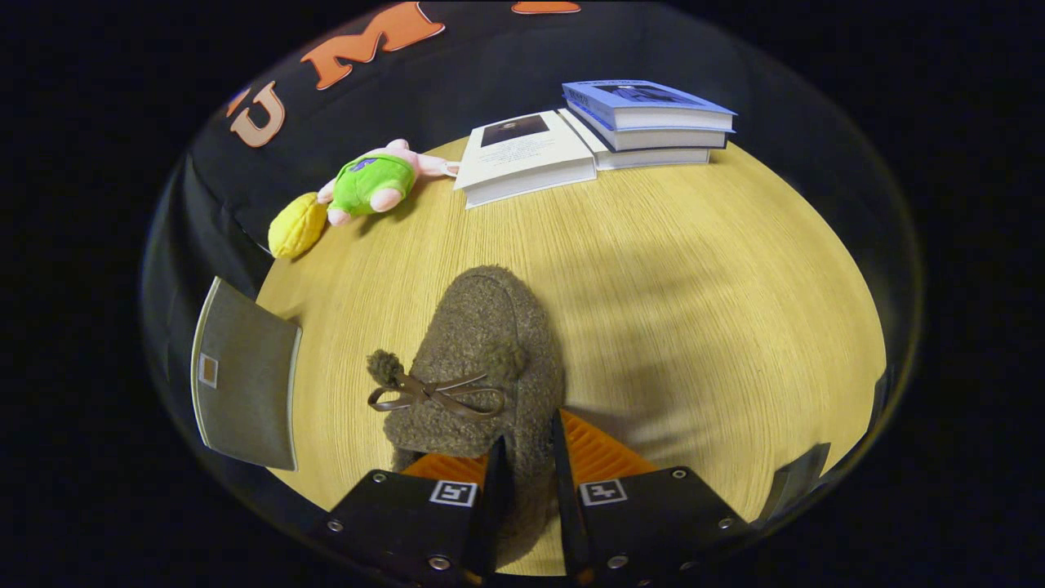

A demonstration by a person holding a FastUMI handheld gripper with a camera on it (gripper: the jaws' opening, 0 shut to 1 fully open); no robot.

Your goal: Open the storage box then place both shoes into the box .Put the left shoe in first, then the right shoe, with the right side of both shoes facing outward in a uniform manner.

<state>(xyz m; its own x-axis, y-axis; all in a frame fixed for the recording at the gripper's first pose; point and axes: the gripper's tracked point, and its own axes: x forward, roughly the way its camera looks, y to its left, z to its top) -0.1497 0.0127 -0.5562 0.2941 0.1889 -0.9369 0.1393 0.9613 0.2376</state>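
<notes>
A grey storage box (245, 376) sits at the left edge of the pale wood-grain tabletop (694, 327), its lid facing up with a small tag on it. Beyond it, near the far left rim, a yellow plush toy (296, 225) lies touching a pink stuffed animal in a green outfit (375, 181). At the centre, a fuzzy brown shoe (482, 367) with a thin bow and a pompom lies on the wood, its toe pointing away; the gripper (529, 457) has its jaws drawn close on the shoe's rear edge, both fingers pressing on the fleece. Farther back, right of the toys, a white book (526, 155) lies flat beside a stack of books (653, 122) topped by a blue cover. Soft shadows cross the wood to the right. Black cloth walls the booth behind the tabletop.
</notes>
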